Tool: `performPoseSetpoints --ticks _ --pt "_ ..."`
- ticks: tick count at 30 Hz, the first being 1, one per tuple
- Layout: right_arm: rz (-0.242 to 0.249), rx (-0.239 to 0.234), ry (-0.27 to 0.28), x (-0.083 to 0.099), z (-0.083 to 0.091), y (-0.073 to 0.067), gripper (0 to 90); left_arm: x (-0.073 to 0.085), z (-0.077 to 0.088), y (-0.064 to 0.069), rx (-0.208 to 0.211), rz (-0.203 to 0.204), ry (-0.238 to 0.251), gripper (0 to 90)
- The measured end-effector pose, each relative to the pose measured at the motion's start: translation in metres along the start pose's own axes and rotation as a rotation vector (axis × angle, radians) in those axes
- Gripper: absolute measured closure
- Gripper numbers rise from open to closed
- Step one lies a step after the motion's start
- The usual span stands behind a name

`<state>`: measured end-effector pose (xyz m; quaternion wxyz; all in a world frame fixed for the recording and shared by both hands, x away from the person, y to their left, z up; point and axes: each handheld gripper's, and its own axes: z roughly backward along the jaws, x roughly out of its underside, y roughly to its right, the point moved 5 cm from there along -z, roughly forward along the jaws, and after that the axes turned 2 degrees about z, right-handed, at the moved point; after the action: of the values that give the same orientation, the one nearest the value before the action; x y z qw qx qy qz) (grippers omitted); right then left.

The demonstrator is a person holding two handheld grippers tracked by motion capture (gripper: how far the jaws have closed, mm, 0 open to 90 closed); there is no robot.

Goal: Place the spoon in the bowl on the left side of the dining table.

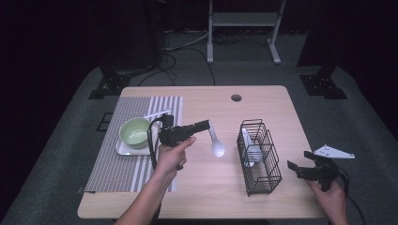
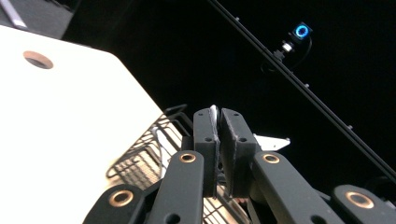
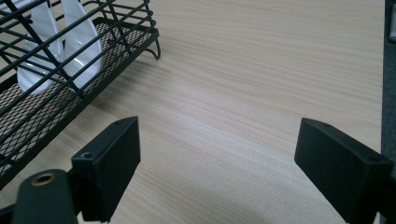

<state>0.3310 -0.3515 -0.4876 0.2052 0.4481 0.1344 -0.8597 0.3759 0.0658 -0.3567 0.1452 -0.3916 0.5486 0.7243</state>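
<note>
White spoon (image 1: 217,144), frame centre, handle clamped in left gripper (image 1: 207,124).
Right gripper (image 1: 298,168) lower right, jaws spread, beside black wire basket (image 1: 259,159).

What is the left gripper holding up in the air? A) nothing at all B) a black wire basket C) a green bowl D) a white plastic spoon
D: in the high view the left gripper is shut on the handle of the white plastic spoon, whose bowl hangs above the wooden table between the green bowl and the black wire basket.
</note>
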Motion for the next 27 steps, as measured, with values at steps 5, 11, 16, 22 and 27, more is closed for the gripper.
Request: performPoseSetpoints --ticks 5,11,16,22,27 --pt "0.001 0.003 0.0 0.0 0.0 0.0 13.3 -0.004 0.012 -0.012 -0.037 0.008 0.021 85.5" --pt "0.001 0.005 -0.001 0.0 0.0 0.001 13.3 -0.009 0.026 -0.026 -0.079 0.013 0.044 85.5" --pt "0.004 0.003 -0.004 0.0 -0.001 0.0 13.3 -0.014 0.037 -0.035 -0.103 0.022 0.068 85.5" --pt "0.0 0.004 -0.003 0.0 -0.001 0.001 13.3 -0.022 0.05 -0.044 -0.136 0.019 0.096 85.5" --pt "0.003 0.001 -0.005 0.0 -0.002 0.0 13.3 -0.026 0.06 -0.05 -0.162 0.022 0.114 85.5"
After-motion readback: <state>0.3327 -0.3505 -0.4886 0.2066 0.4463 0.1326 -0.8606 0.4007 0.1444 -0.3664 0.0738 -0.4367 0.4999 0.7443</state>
